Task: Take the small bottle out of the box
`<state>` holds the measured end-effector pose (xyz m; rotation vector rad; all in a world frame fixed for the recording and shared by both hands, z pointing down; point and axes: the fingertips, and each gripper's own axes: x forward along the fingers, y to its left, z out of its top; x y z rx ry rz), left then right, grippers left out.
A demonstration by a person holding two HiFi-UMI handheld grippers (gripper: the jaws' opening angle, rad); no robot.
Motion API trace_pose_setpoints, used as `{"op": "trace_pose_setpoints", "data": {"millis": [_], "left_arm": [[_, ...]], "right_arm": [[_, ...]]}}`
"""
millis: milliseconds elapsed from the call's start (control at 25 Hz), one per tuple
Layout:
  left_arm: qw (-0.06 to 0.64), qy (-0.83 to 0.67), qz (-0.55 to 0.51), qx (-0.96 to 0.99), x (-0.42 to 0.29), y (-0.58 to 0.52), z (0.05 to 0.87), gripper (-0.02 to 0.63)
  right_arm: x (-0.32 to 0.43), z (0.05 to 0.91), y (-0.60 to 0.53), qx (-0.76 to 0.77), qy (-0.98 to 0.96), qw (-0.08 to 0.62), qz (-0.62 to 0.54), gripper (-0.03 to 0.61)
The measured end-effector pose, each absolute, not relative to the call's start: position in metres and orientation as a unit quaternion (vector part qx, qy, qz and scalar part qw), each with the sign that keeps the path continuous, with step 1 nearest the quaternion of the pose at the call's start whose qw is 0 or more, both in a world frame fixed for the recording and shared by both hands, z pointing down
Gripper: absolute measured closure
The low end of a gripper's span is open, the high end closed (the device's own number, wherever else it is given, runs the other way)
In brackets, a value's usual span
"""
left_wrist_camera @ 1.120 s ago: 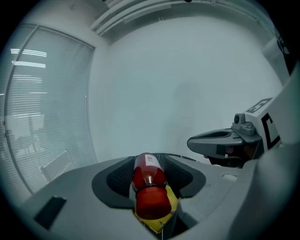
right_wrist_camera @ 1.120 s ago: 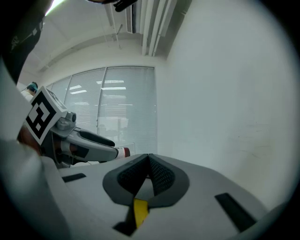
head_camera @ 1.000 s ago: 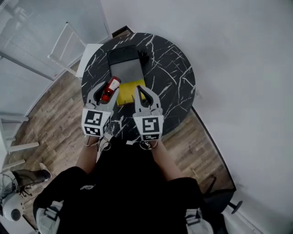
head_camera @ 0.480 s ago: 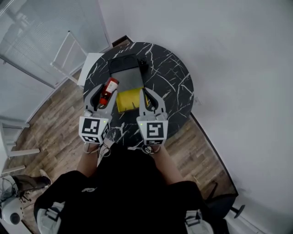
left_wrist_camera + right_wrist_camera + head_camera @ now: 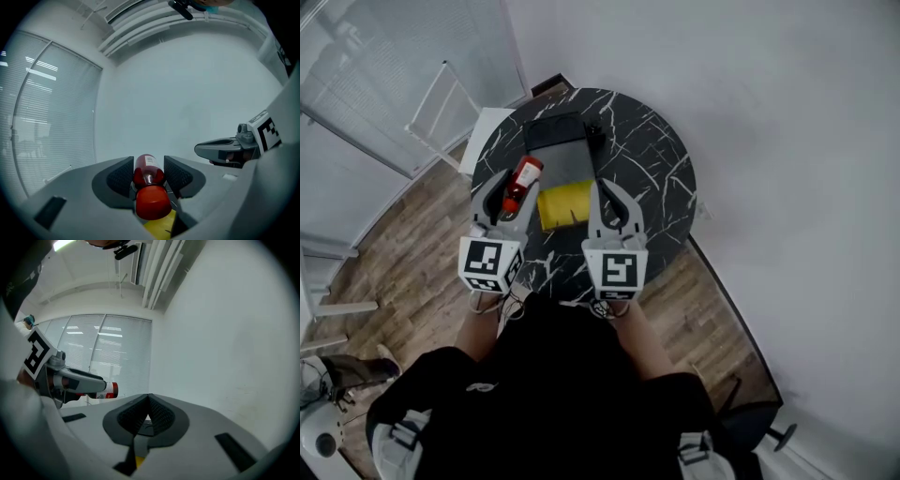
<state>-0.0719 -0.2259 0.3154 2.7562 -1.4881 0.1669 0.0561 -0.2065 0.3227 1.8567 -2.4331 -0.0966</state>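
A small red bottle (image 5: 522,177) with a red cap is clamped in my left gripper (image 5: 512,187), held above the left side of the round black marble table (image 5: 656,169). In the left gripper view the bottle (image 5: 148,174) lies along the jaws, cap toward the camera, with both pads pressed on it. The open box (image 5: 562,157), with a dark lid and a grey inside, lies at the table's far side, and a flat yellow piece (image 5: 562,204) lies in front of it. My right gripper (image 5: 603,187) hovers beside the yellow piece, and its jaws (image 5: 147,414) are shut with nothing in them.
A small black object (image 5: 594,132) lies by the box's right corner. A white wire rack (image 5: 441,98) and a white board (image 5: 481,131) stand left of the table. A white wall runs along the right, and wood floor surrounds the table.
Both grippers have drawn slightly back toward the person. The bottle stays in the left gripper and now sits a little further left of the yellow piece.
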Motion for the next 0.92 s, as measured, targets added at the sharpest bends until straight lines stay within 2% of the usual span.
{"op": "trace_pose_setpoints", "data": {"millis": [920], "left_arm": [[0.003,-0.472,0.044,0.881,-0.062,-0.214,0.307,0.417]], "right_arm": [[0.063,0.317,-0.193,0.600,-0.799,0.034,-0.027,0.583]]}}
